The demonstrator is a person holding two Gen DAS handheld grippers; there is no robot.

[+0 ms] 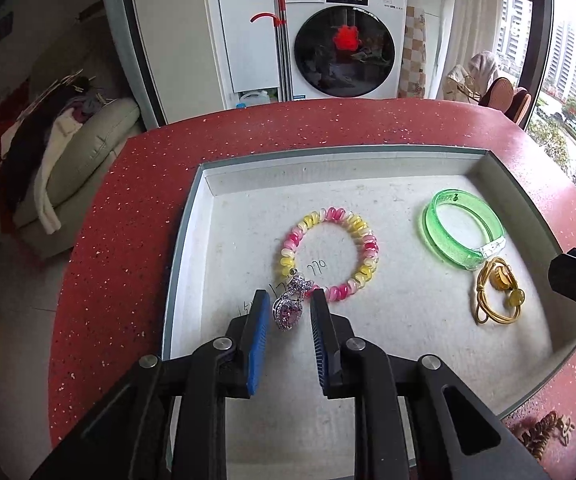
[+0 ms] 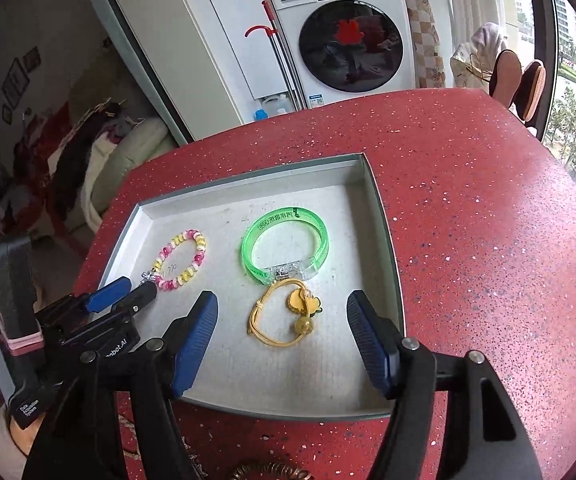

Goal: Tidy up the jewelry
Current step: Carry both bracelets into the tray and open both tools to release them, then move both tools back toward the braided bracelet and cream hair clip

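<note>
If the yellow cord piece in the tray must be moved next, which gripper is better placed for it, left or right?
Right. The right gripper is open, with the yellow cord piece lying between its fingers, untouched. The left gripper is open around the heart pendant by the spiral bracelet, farther from the cord.

open right hand-held gripper (image 2: 282, 312) over yellow cord bracelet (image 2: 284, 320), grey tray (image 2: 383, 240)

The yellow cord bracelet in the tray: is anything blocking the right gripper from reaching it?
Nothing visible does. The yellow cord bracelet lies bare on the tray floor beyond the open right gripper; the green bangle sits behind it.
</note>
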